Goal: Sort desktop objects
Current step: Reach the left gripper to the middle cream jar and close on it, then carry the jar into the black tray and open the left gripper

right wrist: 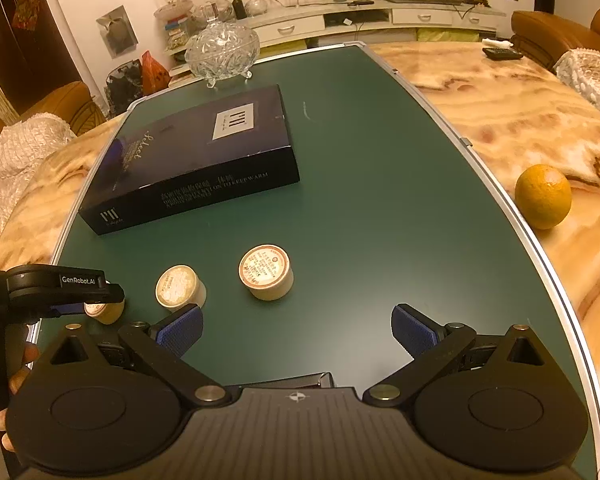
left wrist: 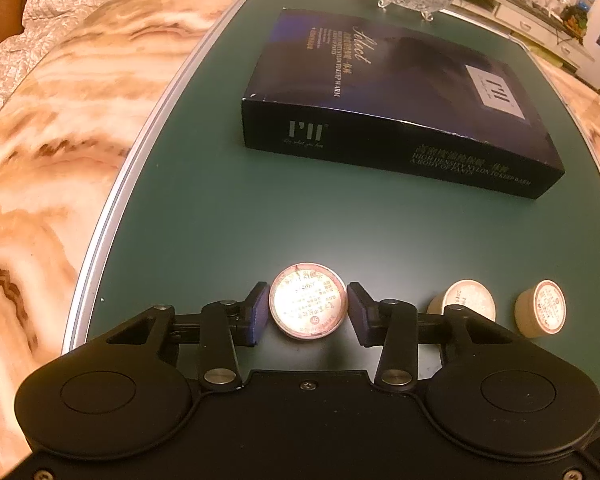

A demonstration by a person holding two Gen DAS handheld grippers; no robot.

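Note:
Three small round tan jars stand on the green mat (left wrist: 220, 220). In the left wrist view my left gripper (left wrist: 308, 312) is open with its pads either side of the left jar (left wrist: 308, 300), small gaps on both sides. The middle jar (left wrist: 468, 300) and right jar (left wrist: 542, 314) stand to its right. In the right wrist view my right gripper (right wrist: 296, 330) is open wide and empty, above the mat just short of the jars. The right jar (right wrist: 266, 272) and middle jar (right wrist: 180, 286) are ahead of it; the left jar (right wrist: 104, 310) is partly hidden by the left gripper (right wrist: 80, 300).
A dark blue flat box (left wrist: 384, 96) lies mid-mat, also in the right wrist view (right wrist: 196, 152). A lidded glass bowl (right wrist: 222, 50) stands at the mat's far edge. An orange (right wrist: 543, 196) sits on the marble table (right wrist: 520, 112) to the right. A remote (right wrist: 502, 53) lies far right.

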